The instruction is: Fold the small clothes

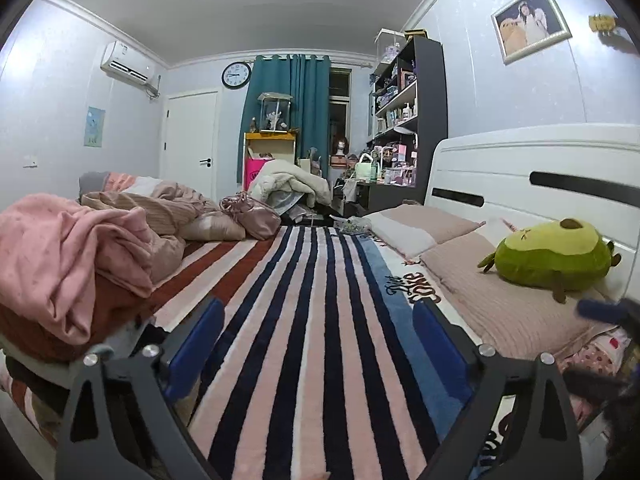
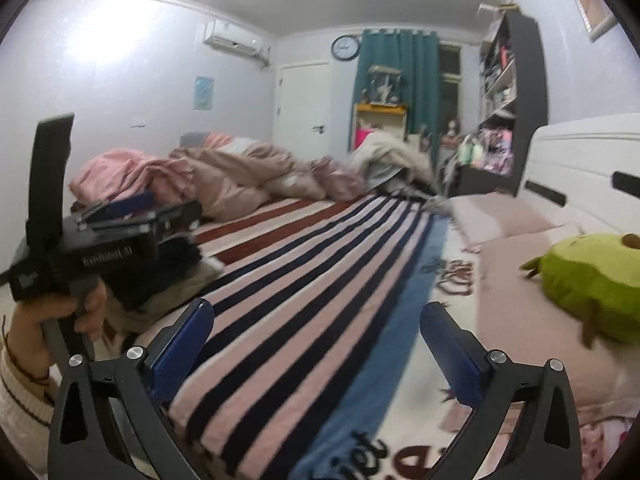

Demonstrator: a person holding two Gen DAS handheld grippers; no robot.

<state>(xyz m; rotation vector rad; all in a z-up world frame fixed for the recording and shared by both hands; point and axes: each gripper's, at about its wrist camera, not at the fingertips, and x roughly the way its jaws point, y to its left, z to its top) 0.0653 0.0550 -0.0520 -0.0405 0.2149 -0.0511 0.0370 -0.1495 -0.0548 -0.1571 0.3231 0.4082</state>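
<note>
Hovering over the striped blanket (image 1: 320, 320), both my jaws gape wide and empty; the pink clothes heap (image 1: 68, 264) lies leftward, nearest my left gripper (image 1: 316, 320), farther from my right gripper (image 2: 318, 330).

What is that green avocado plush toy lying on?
The avocado plush lies on a pinkish pillow against the white headboard. What lies beneath the pillow is covered, apart from a patterned cloth peeking out at its near edge.
</note>
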